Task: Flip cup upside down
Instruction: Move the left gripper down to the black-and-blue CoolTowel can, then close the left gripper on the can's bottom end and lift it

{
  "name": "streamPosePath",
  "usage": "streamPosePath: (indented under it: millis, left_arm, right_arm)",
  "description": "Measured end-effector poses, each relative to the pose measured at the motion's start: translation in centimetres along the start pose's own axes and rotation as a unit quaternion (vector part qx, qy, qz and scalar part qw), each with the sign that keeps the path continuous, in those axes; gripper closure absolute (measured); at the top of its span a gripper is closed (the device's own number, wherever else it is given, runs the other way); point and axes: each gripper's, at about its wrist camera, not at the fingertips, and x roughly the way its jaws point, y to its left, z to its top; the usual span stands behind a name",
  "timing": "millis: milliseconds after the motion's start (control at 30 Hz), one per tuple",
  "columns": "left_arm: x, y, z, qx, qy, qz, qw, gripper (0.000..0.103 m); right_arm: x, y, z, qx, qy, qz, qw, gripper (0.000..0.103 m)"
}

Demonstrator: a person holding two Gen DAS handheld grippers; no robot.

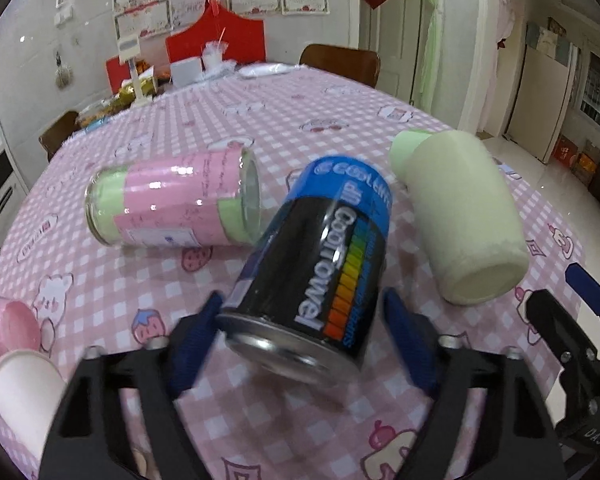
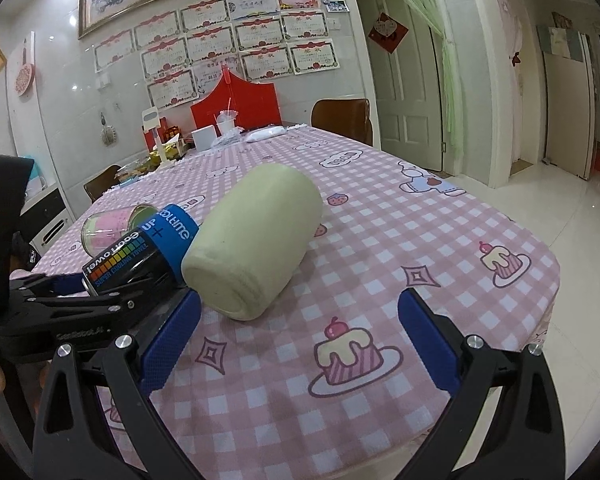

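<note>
A black can-shaped cup (image 1: 320, 268) with a blue top band and "CoolTowel" print lies tilted between the blue fingers of my left gripper (image 1: 304, 312). The jaws stand wider than the cup and a gap shows at the right finger, so the grip is open. The cup also shows in the right wrist view (image 2: 140, 250). A pale yellow-green cup (image 2: 256, 240) lies on its side just ahead of my right gripper (image 2: 300, 312), which is open and empty. It also shows in the left wrist view (image 1: 460, 216).
A glass jar with a pink and green label (image 1: 172, 204) lies on its side at the left. A pink cup (image 1: 4, 324) and a white paper cup (image 1: 24, 396) sit at the near left. The pink checked tablecloth (image 2: 380, 240) ends at the right edge. Clutter and chairs stand at the far end.
</note>
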Motion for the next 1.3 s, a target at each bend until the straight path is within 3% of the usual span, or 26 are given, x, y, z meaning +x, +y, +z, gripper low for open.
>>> streamPosePath:
  millis: [200,667,933,1300]
  left_arm:
    - [-0.8,0.1,-1.0,-0.002,-0.003,-0.008,1.0000,0.029]
    - [-6.4,0.6,-6.8,-0.031,-0.012,-0.023,0.9992,0.030]
    - [-6.9,1.0,-8.1,-0.034,-0.020,-0.041,0.9984,0.030]
    - [-8.7,2.5,-8.2,-0.047,-0.039,-0.093,0.9937,0.030]
  right_arm:
    - [-0.5,0.4,0.0,-0.005,-0.003,0.001,1.000,0.008]
    - [-2.9,3.8,-0.1,-0.037,-0.007,0.014,0.999,0.008]
    - [-2.9,5.5,-0.3,-0.052,0.005,0.024,0.998,0.008]
    - [-2.1,6.1,0.0,0.006,0.053,0.081,0.995,0.008]
